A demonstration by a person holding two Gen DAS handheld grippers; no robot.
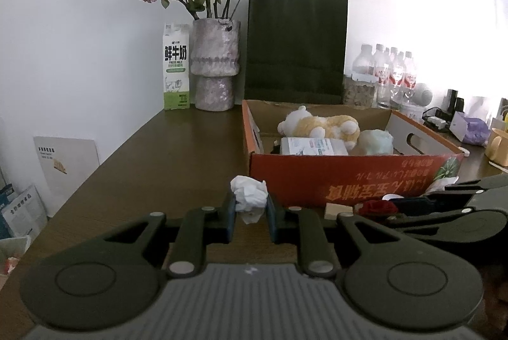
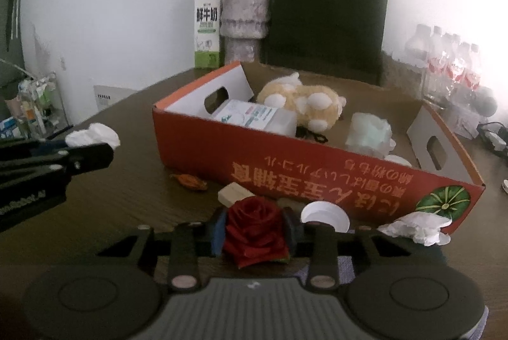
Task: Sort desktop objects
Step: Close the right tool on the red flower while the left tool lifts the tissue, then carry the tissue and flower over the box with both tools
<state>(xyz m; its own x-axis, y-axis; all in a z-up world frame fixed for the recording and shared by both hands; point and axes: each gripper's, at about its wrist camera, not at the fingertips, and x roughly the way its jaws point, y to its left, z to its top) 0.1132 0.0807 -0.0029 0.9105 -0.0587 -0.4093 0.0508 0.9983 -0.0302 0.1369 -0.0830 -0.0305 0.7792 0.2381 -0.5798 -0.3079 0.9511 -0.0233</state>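
My left gripper (image 1: 250, 203) is shut on a crumpled white tissue (image 1: 249, 194), held just above the dark wooden table in front of the orange cardboard box (image 1: 349, 178). In the right wrist view the same tissue (image 2: 95, 133) shows at the left edge. My right gripper (image 2: 254, 222) is shut on a red rose head (image 2: 254, 232), its pads pressing on both sides of the bloom. The rose is low over the table, close to the box's front wall (image 2: 285, 162). Inside the box lie a plush toy (image 2: 301, 105), a white pack (image 2: 254, 116) and a pale green bundle (image 2: 368, 130).
On the table before the box lie a small wooden block (image 2: 233, 194), a white cap (image 2: 325, 213), another crumpled tissue (image 2: 419, 227) and an orange wrapper (image 2: 189, 181). A milk carton (image 1: 176, 67), flower vase (image 1: 216, 63), dark paper bag (image 1: 295, 48) and water bottles (image 1: 390, 70) line the wall.
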